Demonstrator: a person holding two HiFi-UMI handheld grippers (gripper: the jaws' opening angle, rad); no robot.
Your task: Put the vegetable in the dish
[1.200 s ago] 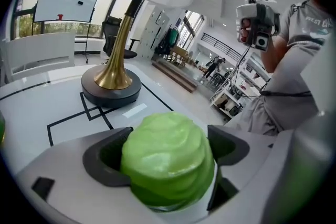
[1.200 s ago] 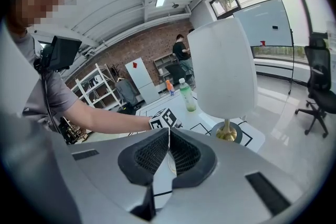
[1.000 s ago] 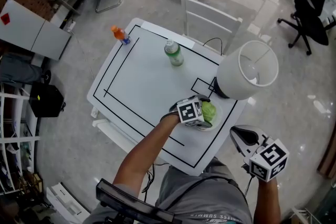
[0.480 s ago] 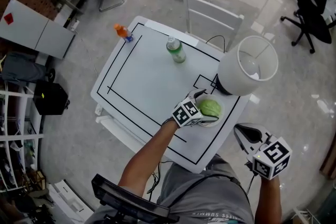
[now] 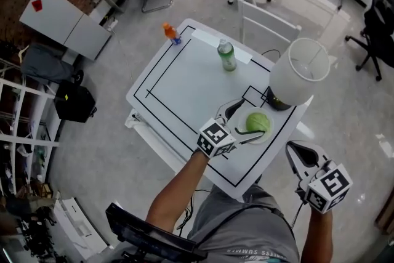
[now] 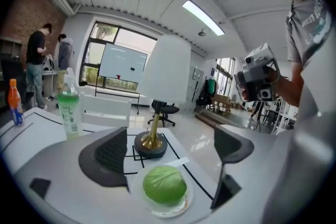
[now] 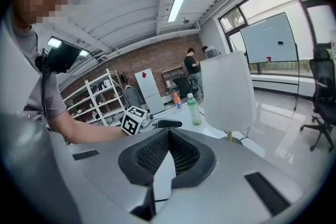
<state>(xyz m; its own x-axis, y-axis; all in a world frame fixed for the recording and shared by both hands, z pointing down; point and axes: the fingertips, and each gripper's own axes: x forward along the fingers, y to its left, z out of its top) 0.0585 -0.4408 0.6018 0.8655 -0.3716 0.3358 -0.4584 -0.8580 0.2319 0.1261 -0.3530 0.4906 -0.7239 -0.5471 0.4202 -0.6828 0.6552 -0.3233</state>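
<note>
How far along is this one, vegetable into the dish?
Done: the vegetable sits in the dish. In hand: nothing. The left claw stands wide open, its jaws having just closed slightly, clear of the vegetable; the right claw is shut and empty. Left: apparently nothing but pulling away.

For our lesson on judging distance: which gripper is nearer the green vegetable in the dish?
Left. The left gripper hovers beside the vegetable, which lies untouched low between its open jaws, just narrowed slightly. The right gripper, shut, hangs beyond the table, clearly farther.
</note>
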